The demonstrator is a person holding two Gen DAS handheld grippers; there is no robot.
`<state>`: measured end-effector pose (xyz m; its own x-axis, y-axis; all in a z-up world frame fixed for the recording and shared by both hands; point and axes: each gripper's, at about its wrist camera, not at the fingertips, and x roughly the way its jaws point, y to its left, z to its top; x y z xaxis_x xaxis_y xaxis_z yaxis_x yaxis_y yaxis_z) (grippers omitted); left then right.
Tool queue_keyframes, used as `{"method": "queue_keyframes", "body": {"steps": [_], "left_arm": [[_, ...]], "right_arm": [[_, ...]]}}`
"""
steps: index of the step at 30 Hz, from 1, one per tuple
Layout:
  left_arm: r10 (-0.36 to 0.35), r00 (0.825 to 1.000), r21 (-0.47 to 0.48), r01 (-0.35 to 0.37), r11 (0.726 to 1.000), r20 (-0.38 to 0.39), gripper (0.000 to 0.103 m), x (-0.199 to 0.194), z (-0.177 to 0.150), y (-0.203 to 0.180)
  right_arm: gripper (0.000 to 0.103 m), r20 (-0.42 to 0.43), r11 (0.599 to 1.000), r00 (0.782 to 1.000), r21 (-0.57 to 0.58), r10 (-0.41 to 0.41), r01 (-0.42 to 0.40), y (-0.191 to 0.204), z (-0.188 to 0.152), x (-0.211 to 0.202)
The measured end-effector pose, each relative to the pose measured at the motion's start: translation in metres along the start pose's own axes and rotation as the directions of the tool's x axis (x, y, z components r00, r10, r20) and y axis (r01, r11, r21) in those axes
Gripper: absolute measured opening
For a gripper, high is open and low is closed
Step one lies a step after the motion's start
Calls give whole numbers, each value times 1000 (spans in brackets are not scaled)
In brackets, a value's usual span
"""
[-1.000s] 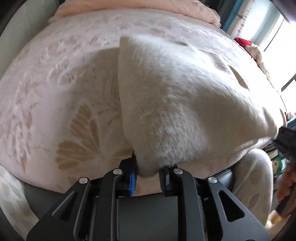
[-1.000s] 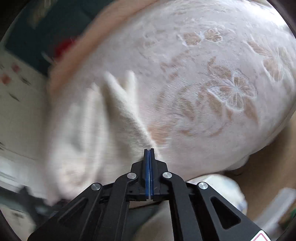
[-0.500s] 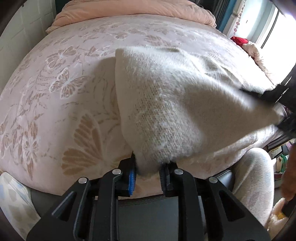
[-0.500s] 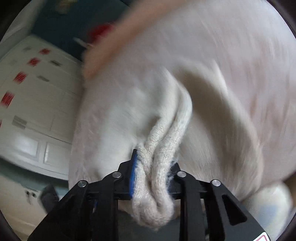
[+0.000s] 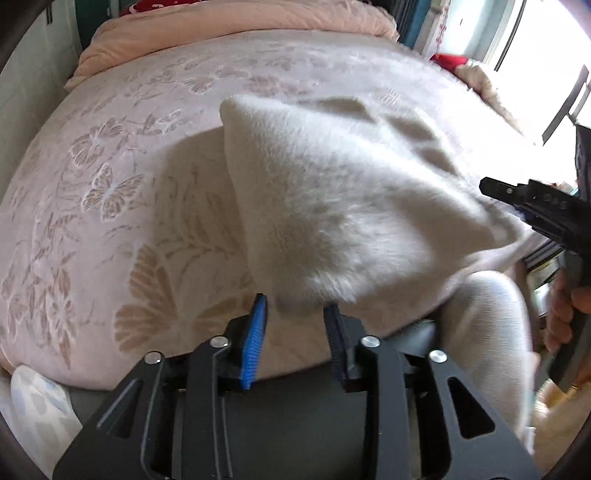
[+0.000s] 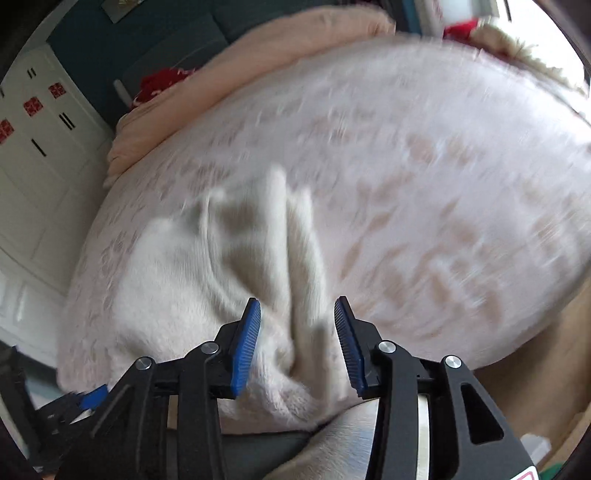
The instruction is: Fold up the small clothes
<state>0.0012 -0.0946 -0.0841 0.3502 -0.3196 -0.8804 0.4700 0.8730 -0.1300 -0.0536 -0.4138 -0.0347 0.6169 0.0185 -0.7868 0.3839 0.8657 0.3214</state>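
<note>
A cream, fuzzy knit garment (image 5: 332,206) lies on the bed (image 5: 110,206), near its front edge and towards the front right corner. It looks soft and thick, with a brushed nap. Its far left corner makes a neat, rounded point, and shallow hollows and creases run across the top. From the right wrist view the garment (image 6: 207,295) is bunched into long ridges that run away from the front edge, though that picture is smeared by motion. The near hem droops over the front edge of the bed. The bedspread is pale pink with butterflies and leaves worked into it, and a peach quilt (image 5: 236,26) is heaped along the far edge.

The left gripper (image 5: 295,314) has just been opening; its jaws stand apart with the garment's near corner between them. The blue pad on the left is clear of the cloth. On the other side the fuzz reaches the dark pad, and I cannot tell whether it touches, but nothing is pinched.

The right gripper (image 6: 297,325) has just been opening too, and stands wider. A fold of the garment lies in the gap, with space on both sides of it, so it is let go. In the left wrist view the right gripper (image 5: 517,199) shows at the garment's right end, held by a hand (image 5: 565,306).
</note>
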Motion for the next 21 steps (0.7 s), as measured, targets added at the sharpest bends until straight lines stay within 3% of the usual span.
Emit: {"method": "queue_keyframes", "body": {"steps": [1,4,7,9,11,13,14,18,21], "left_arm": [[-13,1000,-4,14,1000,21,39,-11,1,1],[-30,993,-29,33,999,114,47,-37,12,0],[-79,982,-53,89,995,171,49,-45,26,-5],[-100,985,-49,108,993,141,49,-31,34,-9],[-34,998,-37,36,999,47,48,7,36,-12],[-6,999,-25,4,1000,-45,46,39,32,-12],[22,999,-14,-22,1000,-41,47,44,30,-13],[76,997,34,-75,997,-17,47,40,28,-22],[75,997,18,-74,997,-25,47,42,29,-20]], "right_arm": [[40,21,999,999,-17,32,-31,6,4,-13],[10,36,988,991,-92,128,-125,32,6,-28],[6,-33,973,987,-168,157,-160,50,-1,-4],[6,-138,973,990,-219,39,-69,47,-21,40],[0,-229,975,973,-222,-28,-24,28,-37,79],[0,-224,985,974,-153,39,-74,15,-36,78],[0,-230,987,973,-142,36,-70,18,-26,68],[1,-120,977,991,-197,64,-87,51,21,38],[1,-107,970,993,-231,51,-75,65,43,56]]}}
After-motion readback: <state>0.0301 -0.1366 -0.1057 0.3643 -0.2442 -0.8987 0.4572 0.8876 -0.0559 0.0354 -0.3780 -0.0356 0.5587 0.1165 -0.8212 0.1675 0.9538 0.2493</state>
